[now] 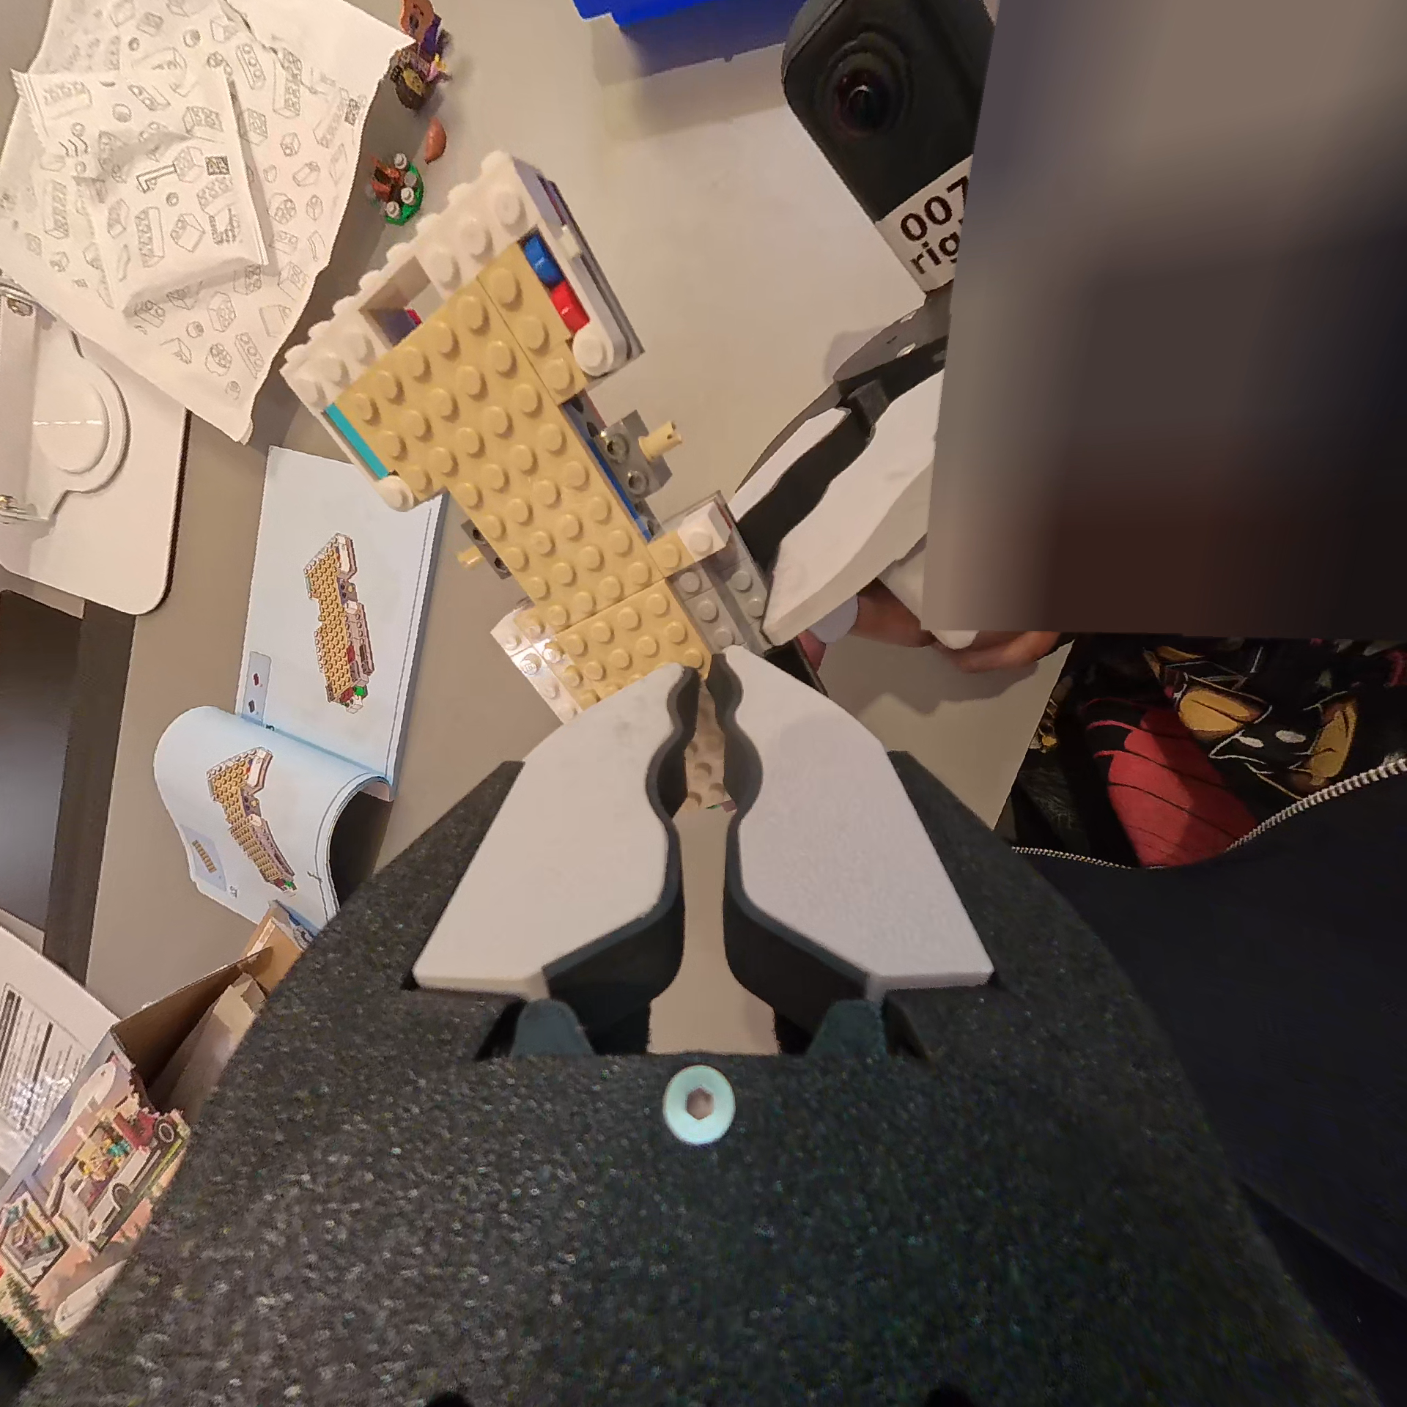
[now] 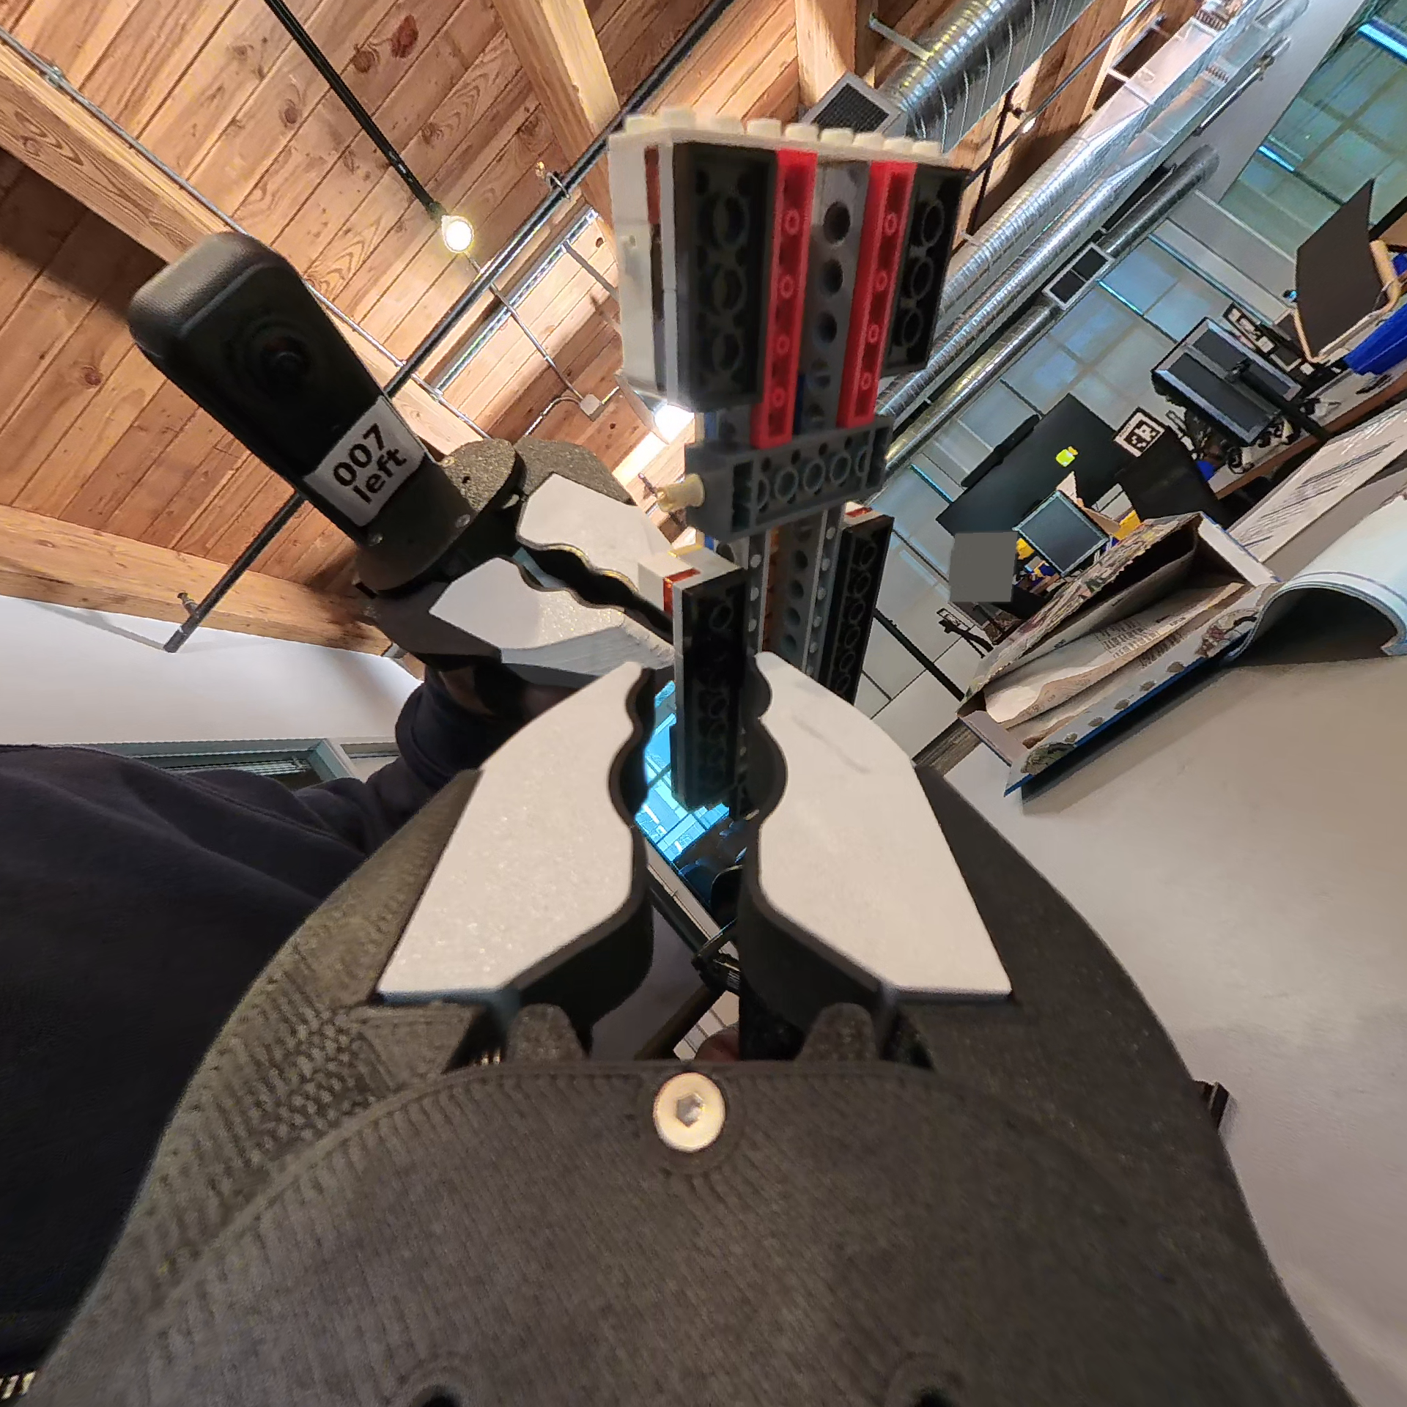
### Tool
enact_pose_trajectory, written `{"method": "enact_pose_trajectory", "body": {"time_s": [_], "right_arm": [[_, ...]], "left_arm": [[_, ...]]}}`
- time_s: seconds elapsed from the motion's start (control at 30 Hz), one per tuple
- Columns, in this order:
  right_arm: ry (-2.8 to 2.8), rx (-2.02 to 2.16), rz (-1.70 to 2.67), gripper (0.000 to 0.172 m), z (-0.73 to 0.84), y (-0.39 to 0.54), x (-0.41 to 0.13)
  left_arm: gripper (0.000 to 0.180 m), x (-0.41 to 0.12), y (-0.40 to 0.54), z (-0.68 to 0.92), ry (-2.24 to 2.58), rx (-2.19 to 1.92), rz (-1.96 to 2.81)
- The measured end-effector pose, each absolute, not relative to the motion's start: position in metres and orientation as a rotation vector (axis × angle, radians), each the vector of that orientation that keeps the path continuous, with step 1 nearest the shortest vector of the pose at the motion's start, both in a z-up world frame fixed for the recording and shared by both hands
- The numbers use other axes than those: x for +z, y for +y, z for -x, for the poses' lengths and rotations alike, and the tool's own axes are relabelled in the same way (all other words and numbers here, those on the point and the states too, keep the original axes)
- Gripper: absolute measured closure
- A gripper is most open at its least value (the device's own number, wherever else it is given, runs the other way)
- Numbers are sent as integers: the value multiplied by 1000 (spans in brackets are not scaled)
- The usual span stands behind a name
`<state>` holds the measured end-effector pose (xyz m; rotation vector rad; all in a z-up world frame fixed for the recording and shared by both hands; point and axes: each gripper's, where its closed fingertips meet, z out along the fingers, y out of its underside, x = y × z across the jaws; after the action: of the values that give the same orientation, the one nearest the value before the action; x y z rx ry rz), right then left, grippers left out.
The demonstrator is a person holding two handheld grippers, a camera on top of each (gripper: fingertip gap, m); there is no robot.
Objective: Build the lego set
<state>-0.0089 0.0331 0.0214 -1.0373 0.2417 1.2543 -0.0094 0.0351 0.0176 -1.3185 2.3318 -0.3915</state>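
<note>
Both my grippers pinch the brick-built model (image 1: 518, 457), lifted off the counter (image 1: 723, 251): left gripper (image 1: 704, 677) on its tan plate edge, right gripper (image 2: 704, 685) on its dark underside strip.

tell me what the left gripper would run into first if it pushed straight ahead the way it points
The left gripper is already clamped on the near edge of the brick model, so it would just drive into that. Beyond it, the right gripper grips the model's side; depth is unclear.

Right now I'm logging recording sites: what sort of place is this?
Probably a shared workshop or office: exposed wood-beam ceiling, metal ducts, desks with monitors, and a grey table.
</note>
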Motion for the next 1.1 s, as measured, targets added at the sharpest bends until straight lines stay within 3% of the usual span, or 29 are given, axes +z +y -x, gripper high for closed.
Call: {"method": "enact_pose_trajectory", "body": {"time_s": [0.5, 0.57, 1.1], "right_arm": [[153, 1327, 1024, 154, 20, 29, 26], [119, 1284, 1081, 164, 28, 32, 22], [76, 1147, 1239, 167, 34, 40, 5]], "left_arm": [[178, 28, 34, 5, 2267, -633, 1422], [180, 21, 41, 5, 2265, -565, 1451], [180, 4, 47, 10, 2346, -668, 1520]]}}
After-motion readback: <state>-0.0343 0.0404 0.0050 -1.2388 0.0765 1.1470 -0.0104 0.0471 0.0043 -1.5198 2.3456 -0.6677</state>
